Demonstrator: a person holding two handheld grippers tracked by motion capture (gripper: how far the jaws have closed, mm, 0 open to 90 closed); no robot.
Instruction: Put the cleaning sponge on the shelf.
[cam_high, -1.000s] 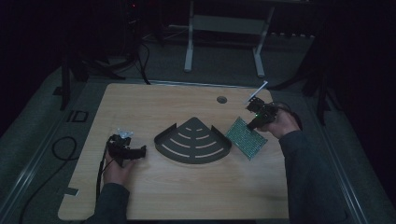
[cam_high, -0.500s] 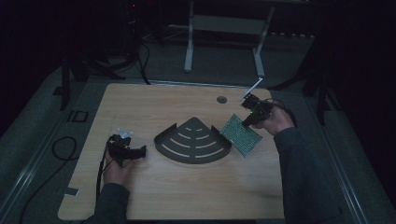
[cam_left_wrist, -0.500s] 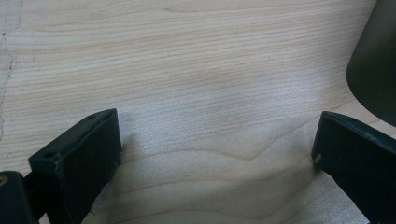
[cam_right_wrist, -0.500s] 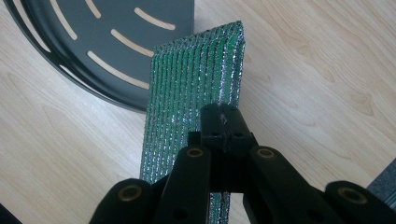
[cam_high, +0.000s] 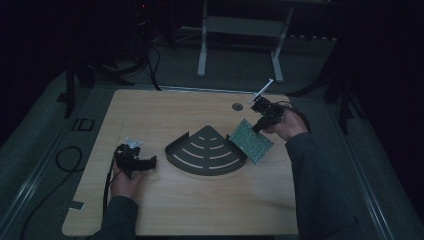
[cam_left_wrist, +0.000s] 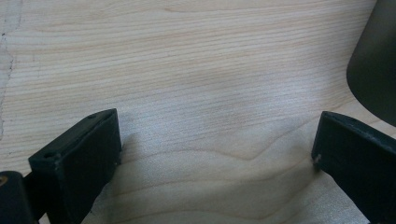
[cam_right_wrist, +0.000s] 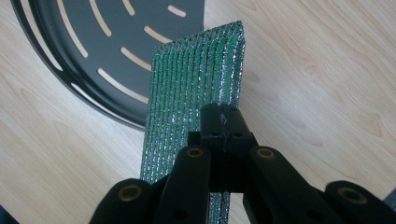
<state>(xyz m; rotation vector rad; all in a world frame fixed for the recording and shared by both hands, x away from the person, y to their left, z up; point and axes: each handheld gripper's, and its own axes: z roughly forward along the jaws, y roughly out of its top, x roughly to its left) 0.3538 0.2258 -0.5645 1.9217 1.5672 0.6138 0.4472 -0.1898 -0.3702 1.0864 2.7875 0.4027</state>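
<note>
**Ana:** Grip first: the right gripper (cam_high: 261, 121), right of centre in the high view, has its jaws pinched onto the near edge of the green ribbed sheet (cam_high: 251, 141). In the right gripper view that sheet (cam_right_wrist: 196, 88) runs away from the jaws and stands on edge, not flat.

**Ben:** Why hold it like that?

**Ana:** My guess is that an edge grip lets the sheet hang free, so its far end can be steered. It sits just beside the right side of the dark fan-shaped slotted tray (cam_high: 206, 151) at mid-frame; whether it touches the tray wall I cannot tell. The tray lies on the wooden counter (cam_high: 150, 110).

**Ben:** And the other hand?

**Ana:** The left gripper (cam_high: 150, 163), lower left of the high view, lies low on the counter with its jaws spread wide and nothing between them. The left gripper view shows bare wood between the jaws and a dark rounded edge, probably the tray (cam_left_wrist: 376, 65), at the upper right. It looks parked, perhaps ready to steady the tray.

**Ben:** What has changed from the earlier frames?

**Ana:** Little. The right hand has drifted slightly towards the upper part of the frame, carrying the sheet with it. The left gripper and the tray have stayed put.
</note>
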